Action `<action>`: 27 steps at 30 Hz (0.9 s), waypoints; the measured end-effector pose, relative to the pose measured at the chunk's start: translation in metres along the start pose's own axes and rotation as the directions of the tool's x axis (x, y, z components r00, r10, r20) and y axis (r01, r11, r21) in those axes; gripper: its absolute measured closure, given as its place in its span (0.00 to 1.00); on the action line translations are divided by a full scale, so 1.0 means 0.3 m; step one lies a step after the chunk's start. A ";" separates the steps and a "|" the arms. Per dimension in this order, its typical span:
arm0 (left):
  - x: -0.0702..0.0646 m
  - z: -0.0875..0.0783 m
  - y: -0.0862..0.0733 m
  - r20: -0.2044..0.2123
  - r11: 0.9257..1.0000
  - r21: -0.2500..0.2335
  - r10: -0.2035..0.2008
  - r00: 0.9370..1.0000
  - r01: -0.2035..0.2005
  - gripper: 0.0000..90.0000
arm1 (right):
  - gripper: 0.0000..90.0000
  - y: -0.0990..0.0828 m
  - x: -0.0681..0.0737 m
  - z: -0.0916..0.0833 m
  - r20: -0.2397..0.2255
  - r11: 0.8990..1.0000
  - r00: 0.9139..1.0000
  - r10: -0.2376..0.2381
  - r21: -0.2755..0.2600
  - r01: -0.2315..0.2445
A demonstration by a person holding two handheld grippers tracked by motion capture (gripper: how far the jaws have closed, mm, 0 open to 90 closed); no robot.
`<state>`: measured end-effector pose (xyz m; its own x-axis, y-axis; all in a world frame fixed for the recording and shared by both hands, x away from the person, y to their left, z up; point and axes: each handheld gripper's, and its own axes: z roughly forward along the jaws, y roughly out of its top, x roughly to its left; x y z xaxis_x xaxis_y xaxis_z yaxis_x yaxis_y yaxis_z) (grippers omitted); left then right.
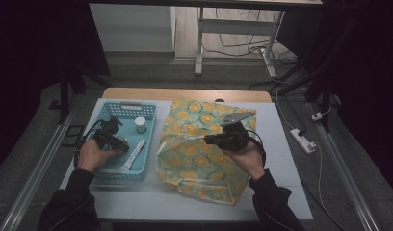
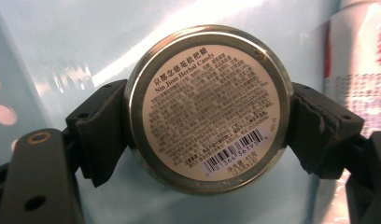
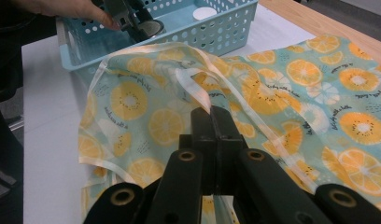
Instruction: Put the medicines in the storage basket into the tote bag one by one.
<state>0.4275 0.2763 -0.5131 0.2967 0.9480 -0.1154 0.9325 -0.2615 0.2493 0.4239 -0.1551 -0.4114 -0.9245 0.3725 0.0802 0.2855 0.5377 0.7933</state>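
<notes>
Your left gripper (image 2: 207,135) has its fingers (image 2: 102,133) clamped on the round candy tin (image 2: 208,108), down in the blue basket (image 1: 104,169) at the high view's left. Your right gripper (image 3: 215,122) pinches the orange-print bag (image 3: 291,93) by its handle, fingers together. I'd judge packing barely begun: the tin, the small jar (image 1: 140,124) and the tube (image 1: 133,155) sit in the basket.

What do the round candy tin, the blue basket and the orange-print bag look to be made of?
Round candy tin: metal, judging by its dull silvery rolled rim, with a printed paper label. Blue basket: moulded plastic, by its glossy floor and rows of punched holes. Orange-print bag: probably thin coated fabric or plastic sheet; it creases softly and has a slight sheen.
</notes>
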 end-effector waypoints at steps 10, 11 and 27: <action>-0.012 -0.062 -0.023 0.065 0.989 -0.147 0.036 0.997 -0.026 0.23 | 1.00 -0.001 -0.004 -0.002 0.008 1.000 1.000 0.005 -0.011 -0.005; -0.015 -0.067 -0.025 0.069 0.987 -0.159 0.045 0.997 -0.033 0.23 | 1.00 -0.001 -0.005 -0.002 0.008 1.000 1.000 0.006 -0.011 -0.005; -0.084 -0.163 -0.066 0.117 0.949 -0.300 0.140 0.983 -0.099 0.23 | 1.00 -0.001 -0.004 -0.002 0.013 1.000 1.000 0.006 -0.018 -0.005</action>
<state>0.3915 0.2664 -0.4681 0.4460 0.8745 -0.1908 0.7933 -0.2875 0.5366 0.4248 -0.1561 -0.4114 -0.9196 0.3852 0.0769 0.2859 0.5223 0.8034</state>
